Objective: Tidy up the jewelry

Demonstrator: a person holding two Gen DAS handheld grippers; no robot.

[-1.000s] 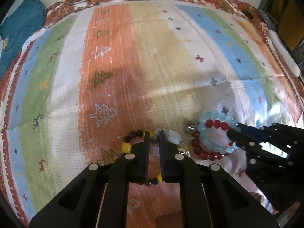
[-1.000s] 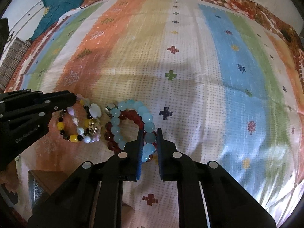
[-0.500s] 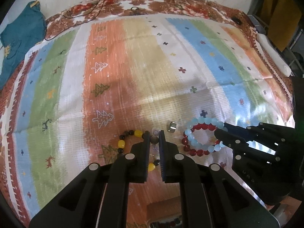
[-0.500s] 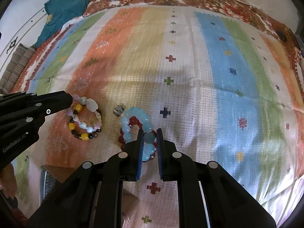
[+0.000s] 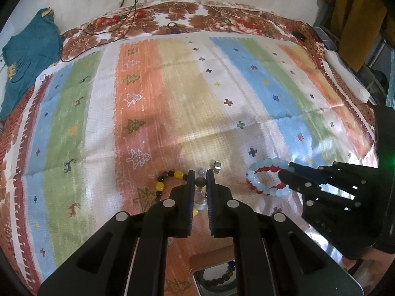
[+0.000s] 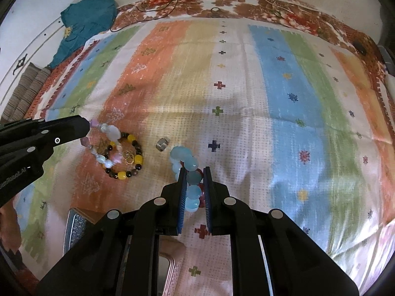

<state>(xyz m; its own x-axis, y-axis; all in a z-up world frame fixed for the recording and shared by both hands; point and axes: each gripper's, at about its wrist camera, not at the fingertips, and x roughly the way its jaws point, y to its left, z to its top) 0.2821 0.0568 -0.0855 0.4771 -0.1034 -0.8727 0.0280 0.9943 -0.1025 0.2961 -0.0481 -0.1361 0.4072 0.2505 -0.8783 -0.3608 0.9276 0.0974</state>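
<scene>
In the left wrist view my left gripper (image 5: 200, 174) is shut on a bracelet of pastel and brown beads (image 5: 200, 182). A yellow-and-black bead bracelet (image 5: 170, 180) is tangled with it. From the right wrist view the left gripper (image 6: 85, 130) holds the pastel bracelet (image 6: 108, 145) by one end, and the yellow-and-black bracelet (image 6: 134, 159) overlaps it. I cannot tell whether that one rests on the cloth. My right gripper (image 6: 195, 175) is shut on a pale blue and red bead bracelet (image 6: 184, 159). The left wrist view also shows this bracelet (image 5: 261, 180) held in the right gripper (image 5: 284, 175).
A small silver bead (image 6: 162, 144) lies on the striped cloth (image 6: 271, 86) between the two bracelets. A box with beaded bracelets inside (image 5: 217, 276) sits at the near edge, and a pink tray (image 6: 170, 264) shows under the right gripper. A teal garment (image 5: 27, 56) lies far left.
Both grippers have risen with their bracelets, so the cloth looks farther away. The silver bead, earlier beside the blue bracelet, now lies apart on the cloth.
</scene>
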